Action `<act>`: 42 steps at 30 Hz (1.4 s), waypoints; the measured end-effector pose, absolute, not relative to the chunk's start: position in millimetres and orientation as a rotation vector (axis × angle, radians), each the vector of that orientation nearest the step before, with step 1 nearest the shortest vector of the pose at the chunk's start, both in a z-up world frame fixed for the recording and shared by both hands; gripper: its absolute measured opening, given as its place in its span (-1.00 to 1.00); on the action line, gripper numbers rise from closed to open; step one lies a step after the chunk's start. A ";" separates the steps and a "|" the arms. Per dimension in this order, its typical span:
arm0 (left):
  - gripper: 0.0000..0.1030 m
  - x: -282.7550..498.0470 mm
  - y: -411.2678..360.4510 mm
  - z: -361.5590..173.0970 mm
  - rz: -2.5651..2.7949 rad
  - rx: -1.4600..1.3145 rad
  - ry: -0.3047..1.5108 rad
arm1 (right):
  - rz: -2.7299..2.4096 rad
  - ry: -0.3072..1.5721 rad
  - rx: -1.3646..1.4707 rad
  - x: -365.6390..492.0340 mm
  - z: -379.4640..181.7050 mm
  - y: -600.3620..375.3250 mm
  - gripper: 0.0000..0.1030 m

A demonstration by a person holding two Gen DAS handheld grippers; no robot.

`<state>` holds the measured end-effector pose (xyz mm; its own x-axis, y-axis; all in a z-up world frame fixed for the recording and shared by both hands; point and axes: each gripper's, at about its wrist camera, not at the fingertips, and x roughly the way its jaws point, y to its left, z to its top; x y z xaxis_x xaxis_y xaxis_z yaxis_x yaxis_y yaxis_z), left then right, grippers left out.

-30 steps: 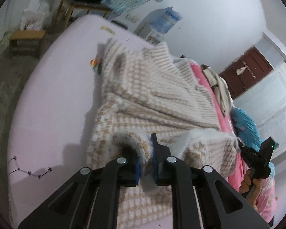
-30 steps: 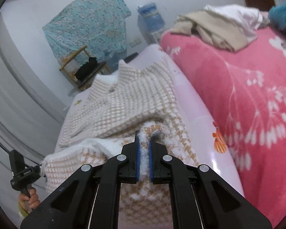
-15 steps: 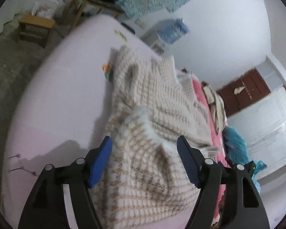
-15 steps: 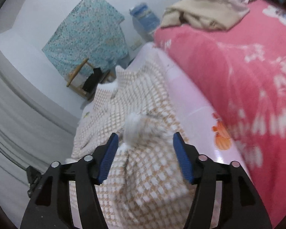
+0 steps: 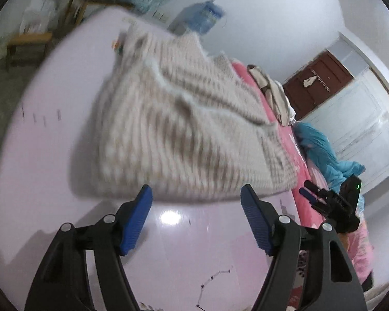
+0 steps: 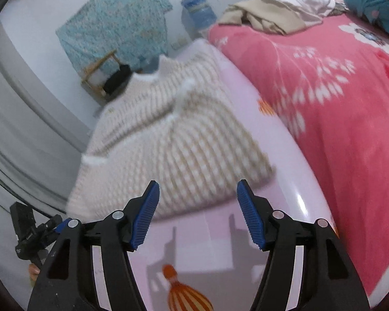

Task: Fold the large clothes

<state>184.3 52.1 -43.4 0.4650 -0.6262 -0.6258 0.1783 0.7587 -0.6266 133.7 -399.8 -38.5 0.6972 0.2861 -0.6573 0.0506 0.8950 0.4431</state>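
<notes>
A beige and white checked knitted sweater (image 5: 184, 134) lies folded over on the lilac bed sheet (image 5: 51, 103), blurred in both views. My left gripper (image 5: 196, 190) is open just short of the sweater's near edge, with nothing between its blue pads. In the right wrist view the same sweater (image 6: 173, 140) lies ahead of my right gripper (image 6: 199, 184), also open and empty, over bare sheet. Each gripper shows in the other's view: the right one (image 5: 307, 190) at the far right, the left one (image 6: 62, 223) at the lower left with a hand under it.
A pink flowered blanket (image 6: 337, 103) covers the bed to the right, with a heap of pale clothes (image 6: 277, 13) and a teal garment (image 6: 370, 2) on it. A wooden chair (image 6: 98, 75), a water bottle (image 6: 197, 10) and a stool (image 5: 26, 44) stand beyond the bed.
Both grippers were shut on the sweater's hem; they have let go, opened wide and drawn back toward the near edge. The sweater now lies on the sheet.
</notes>
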 end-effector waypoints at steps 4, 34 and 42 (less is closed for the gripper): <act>0.33 191.9 56.2 -64.7 -0.446 -0.587 0.962 | 0.119 0.827 0.527 135.6 -57.8 -406.5 0.16; -0.76 211.0 16.5 -1.3 -0.088 -0.152 0.592 | -0.157 0.594 0.217 157.8 -24.8 -370.8 -0.83; -0.82 185.7 23.9 33.1 -0.170 -0.126 0.548 | -0.093 0.536 0.208 127.5 7.5 -373.5 -0.89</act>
